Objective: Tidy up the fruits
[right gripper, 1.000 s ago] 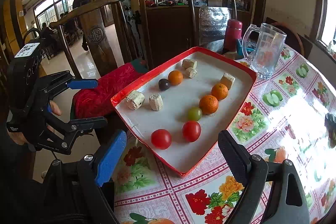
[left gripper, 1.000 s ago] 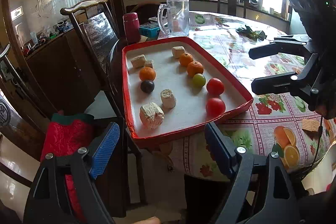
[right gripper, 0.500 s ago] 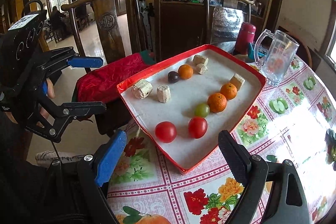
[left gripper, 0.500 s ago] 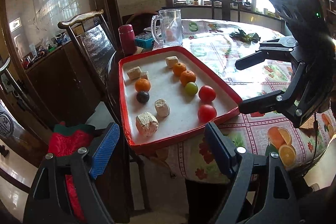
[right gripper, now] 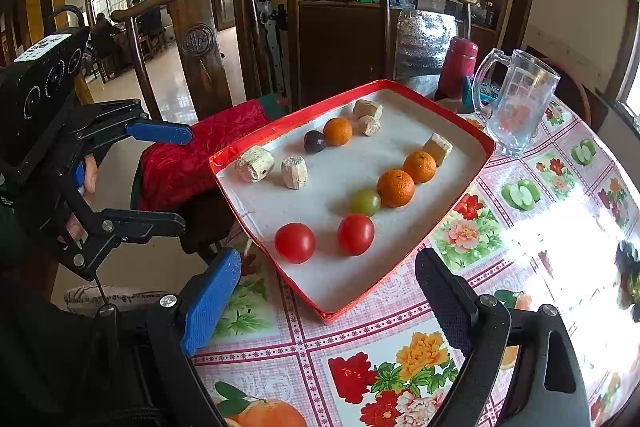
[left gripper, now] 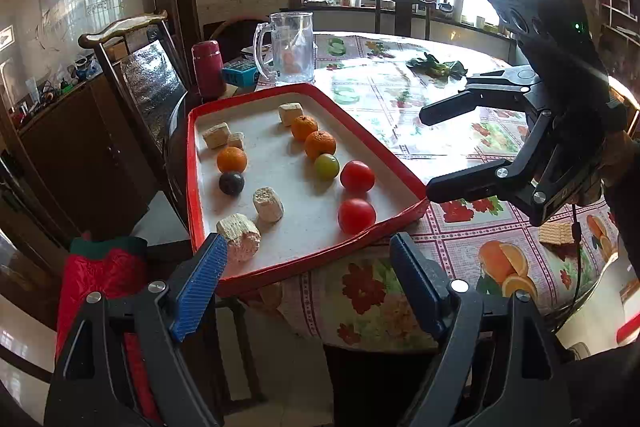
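Fruits lie on our red-rimmed tray (right gripper: 460, 125) on the desk (right gripper: 532, 211): 2 tomatoes (right gripper: 295, 242) at 6 o'clock, 3 oranges (right gripper: 395, 187), 1 green fruit (right gripper: 365, 201). Both our left tongs (left gripper: 308, 287) and right tongs (right gripper: 328, 291) gape open, holding nothing.

Fruits (right gripper: 355, 234) lie in tray (right gripper: 478, 141) (mug (right gripper: 516, 103) behind it).

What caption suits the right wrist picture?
Open right gripper faces a red tray of tomatoes, oranges and pale chunks.
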